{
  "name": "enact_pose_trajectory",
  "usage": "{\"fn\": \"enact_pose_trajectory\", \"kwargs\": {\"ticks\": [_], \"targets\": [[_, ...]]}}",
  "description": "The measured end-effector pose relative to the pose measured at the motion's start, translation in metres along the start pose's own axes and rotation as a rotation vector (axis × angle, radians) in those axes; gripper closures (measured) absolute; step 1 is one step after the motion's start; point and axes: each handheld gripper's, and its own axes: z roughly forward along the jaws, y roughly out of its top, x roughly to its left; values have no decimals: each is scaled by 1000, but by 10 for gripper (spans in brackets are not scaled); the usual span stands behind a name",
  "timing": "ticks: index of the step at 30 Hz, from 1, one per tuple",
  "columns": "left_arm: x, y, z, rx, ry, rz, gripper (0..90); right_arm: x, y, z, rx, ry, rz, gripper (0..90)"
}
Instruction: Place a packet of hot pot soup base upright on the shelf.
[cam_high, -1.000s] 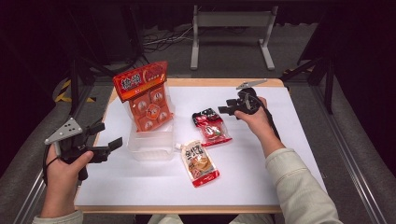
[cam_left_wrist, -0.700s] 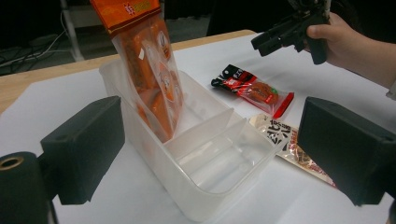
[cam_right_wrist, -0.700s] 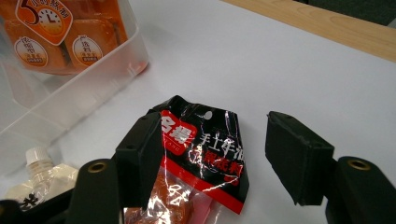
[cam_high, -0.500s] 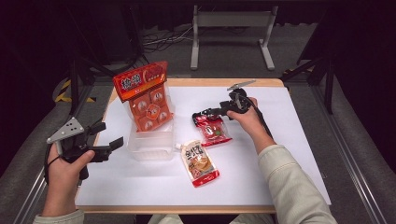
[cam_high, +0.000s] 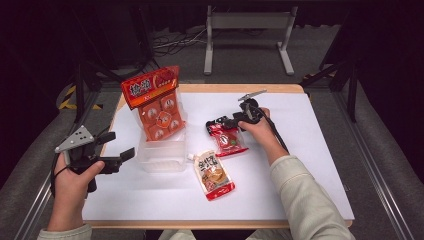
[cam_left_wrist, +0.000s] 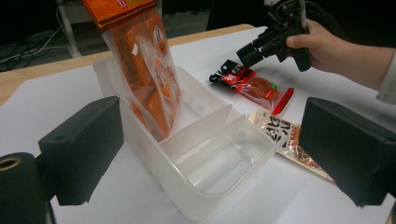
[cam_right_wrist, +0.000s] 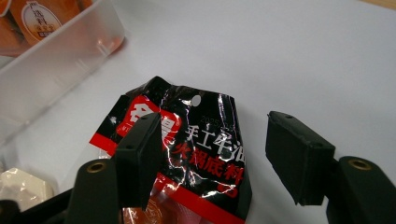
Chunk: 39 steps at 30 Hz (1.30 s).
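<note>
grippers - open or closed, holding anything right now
left gripper: open, holding nothing, beside the clear container.
right gripper: open, jaws either side of the red and black packet, not clamped on it.

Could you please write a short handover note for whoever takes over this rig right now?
Right gripper: open, fingers straddling the black top of the red-and-black sauce packet, which lies flat on the table; not yet gripped.
Left gripper: open, holding nothing, left of the clear divided bin.
Done: the orange bag stands in the bin's far compartment.
Left, as it looks: close on the red-and-black packet and move it to the bin, then likely the beige pouch, lying on the table in front of the bin.
</note>
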Motion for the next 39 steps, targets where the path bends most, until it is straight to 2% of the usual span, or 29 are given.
{"fn": "enact_pose_trajectory", "kwargs": {"ticks": [8, 16, 21, 26, 31, 32, 33, 36, 39], "targets": [[1, 0, 1, 4, -9, 0, 74, -1, -1, 11, 7, -10, -13, 352], [3, -2, 5, 15, -16, -3, 71, 0, 1, 19, 56, -1, -22, 330], [4, -3, 4, 13, -15, -9, 70, 4, 4, 24, 79, 4, -43, 360], [5, -3, 3, 4, -18, -15, 73, 9, 7, 28, 112, -9, -102, 435], [5, -3, 4, 11, -24, -14, 73, 11, 7, 28, 126, -25, -117, 506], [5, -3, 4, 13, -25, -13, 73, 10, 7, 27, 125, -31, -122, 570], [5, -3, 5, 10, -25, -11, 73, 10, 7, 26, 139, -51, -149, 649], [5, -3, 5, 11, -25, -13, 73, 13, 8, 25, 165, -73, -173, 776], [5, -3, 5, 11, -23, -17, 74, 16, 9, 23, 170, -80, -185, 820]]}}
